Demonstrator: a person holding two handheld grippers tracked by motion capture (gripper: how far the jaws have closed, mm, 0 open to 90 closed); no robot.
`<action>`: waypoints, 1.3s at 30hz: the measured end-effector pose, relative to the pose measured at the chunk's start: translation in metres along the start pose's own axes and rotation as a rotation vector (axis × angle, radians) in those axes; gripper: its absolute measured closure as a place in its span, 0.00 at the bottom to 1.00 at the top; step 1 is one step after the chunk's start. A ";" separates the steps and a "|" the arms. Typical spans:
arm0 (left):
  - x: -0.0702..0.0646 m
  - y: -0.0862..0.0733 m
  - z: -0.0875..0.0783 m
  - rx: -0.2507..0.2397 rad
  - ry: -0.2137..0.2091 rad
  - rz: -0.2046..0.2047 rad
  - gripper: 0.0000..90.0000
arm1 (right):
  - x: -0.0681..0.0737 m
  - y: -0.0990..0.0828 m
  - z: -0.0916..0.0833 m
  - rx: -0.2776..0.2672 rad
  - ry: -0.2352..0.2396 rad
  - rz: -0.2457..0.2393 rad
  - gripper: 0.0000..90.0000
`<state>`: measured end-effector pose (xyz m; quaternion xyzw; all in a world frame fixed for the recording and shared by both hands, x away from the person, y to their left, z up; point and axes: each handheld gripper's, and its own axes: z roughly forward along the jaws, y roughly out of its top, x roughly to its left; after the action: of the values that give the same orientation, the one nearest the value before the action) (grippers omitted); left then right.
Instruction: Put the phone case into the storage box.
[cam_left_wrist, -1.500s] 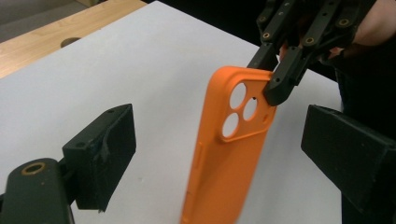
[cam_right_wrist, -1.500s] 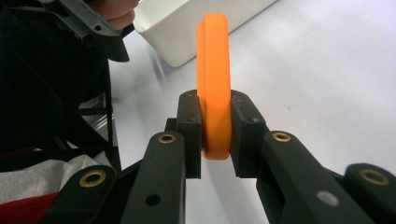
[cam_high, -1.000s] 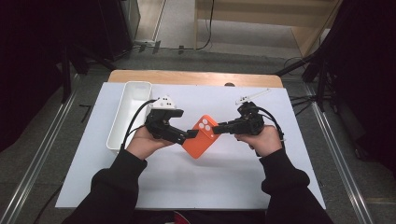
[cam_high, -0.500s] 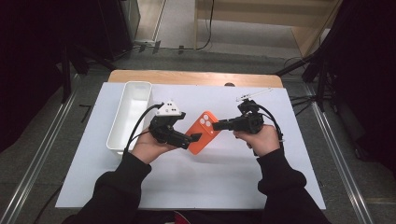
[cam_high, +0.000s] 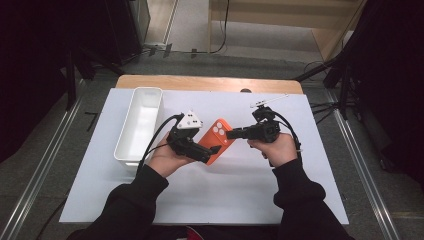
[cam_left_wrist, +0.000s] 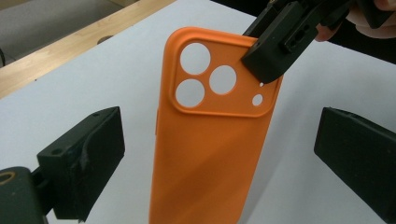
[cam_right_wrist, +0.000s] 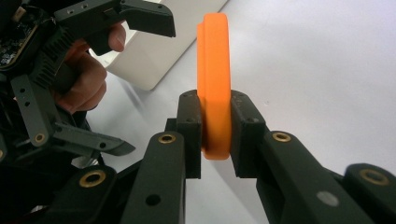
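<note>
Near edge, bottom of the high view: two dark sleeves come in over a white table sheet (cam_high: 210, 195). Left gripper (cam_high: 212, 149) has just been opening; its jaws stand wide on either side of the orange phone case (cam_high: 219, 138), clear of it, released. Right gripper (cam_high: 231, 134) is clenched on the case's camera-cutout end. The case sits mid-frame above the sheet, long axis diagonal, camera end pointing upper right, other end lower left. White bin (cam_high: 140, 125) is left of centre, on the sheet. Past that, a wooden table edge (cam_high: 210, 82), then grey floor and a wooden cabinet at the top of the frame.
</note>
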<state>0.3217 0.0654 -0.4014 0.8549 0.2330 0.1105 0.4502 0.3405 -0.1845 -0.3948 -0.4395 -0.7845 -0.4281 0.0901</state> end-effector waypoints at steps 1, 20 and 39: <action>-0.001 0.000 0.001 0.003 -0.001 0.004 0.02 | 0.001 0.000 0.000 0.001 0.001 0.001 0.84; -0.006 0.005 0.014 0.004 0.020 0.021 0.01 | 0.006 0.005 0.004 0.019 -0.007 0.009 0.84; -0.006 0.003 0.026 0.000 0.046 0.046 0.01 | 0.011 0.007 0.005 0.027 -0.022 0.020 0.84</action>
<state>0.3277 0.0422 -0.4133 0.8572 0.2236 0.1404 0.4422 0.3404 -0.1720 -0.3883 -0.4506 -0.7868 -0.4116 0.0915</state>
